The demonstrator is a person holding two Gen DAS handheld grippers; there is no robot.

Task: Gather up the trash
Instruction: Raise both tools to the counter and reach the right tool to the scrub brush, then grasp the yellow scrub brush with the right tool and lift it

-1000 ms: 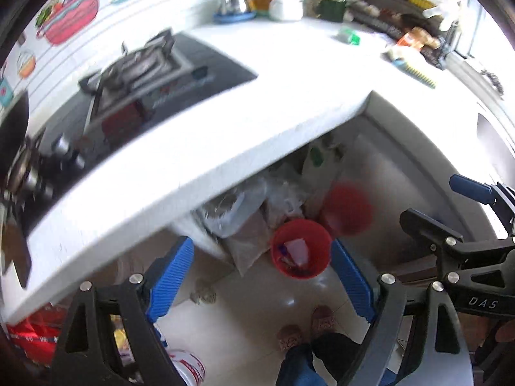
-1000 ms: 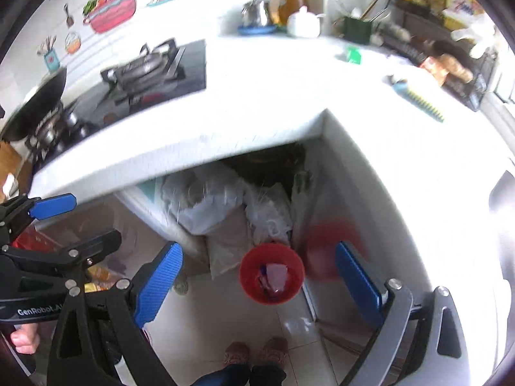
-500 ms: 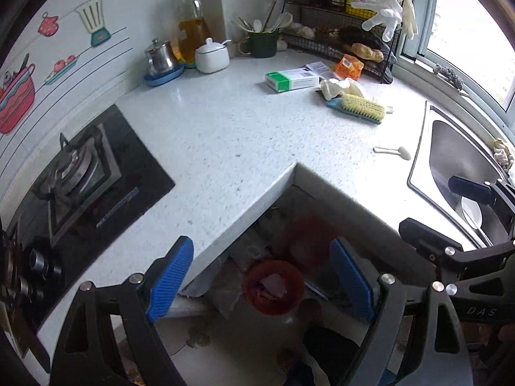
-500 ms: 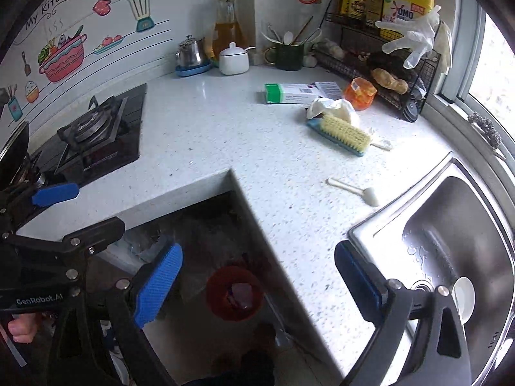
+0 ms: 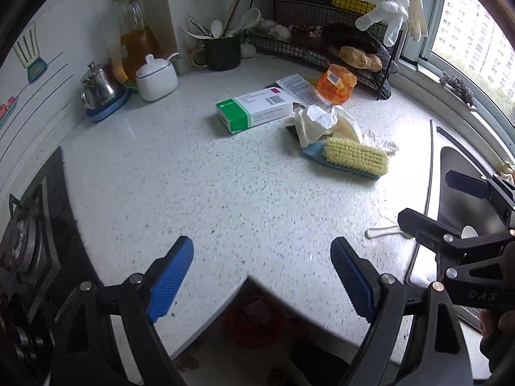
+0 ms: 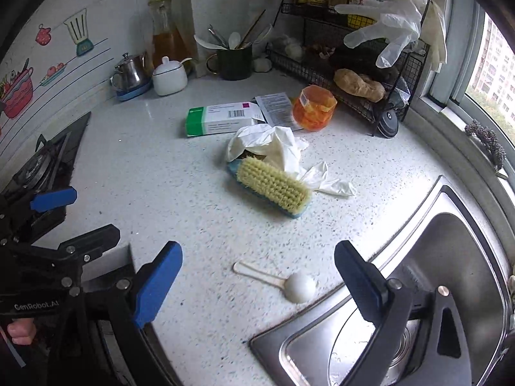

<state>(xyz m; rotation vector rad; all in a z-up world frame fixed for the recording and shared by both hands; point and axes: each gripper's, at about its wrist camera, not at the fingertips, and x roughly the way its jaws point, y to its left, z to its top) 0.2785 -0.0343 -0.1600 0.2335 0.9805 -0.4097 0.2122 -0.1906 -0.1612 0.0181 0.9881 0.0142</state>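
Observation:
Trash lies on the white speckled counter [image 5: 199, 177]: a green-and-white carton [image 5: 254, 111] [image 6: 219, 119], a printed leaflet [image 6: 273, 103], an orange wrapper [image 5: 336, 83] [image 6: 313, 107], crumpled white gloves [image 5: 322, 122] [image 6: 276, 146] and a white plastic spoon [image 6: 289, 283]. The red bin [image 5: 254, 318] stands on the floor below the counter's inner corner. My left gripper [image 5: 262, 254] hangs open over the counter's near edge with nothing between its fingers. My right gripper [image 6: 257, 251] is open above the spoon, empty, beside the sink.
A blue scrubbing brush [image 6: 273, 186] lies against the gloves. The steel sink [image 6: 434, 273] is at the right, the gas hob [image 5: 25, 241] at the left. A wire rack [image 6: 354, 74], utensil mug [image 5: 222, 51], sugar pot and kettle line the back wall.
Both grippers have swung up from the red bin under the counter to over the countertop. The bin has slid to the bottom of the left view and out of the right view. Both jaws stayed open.

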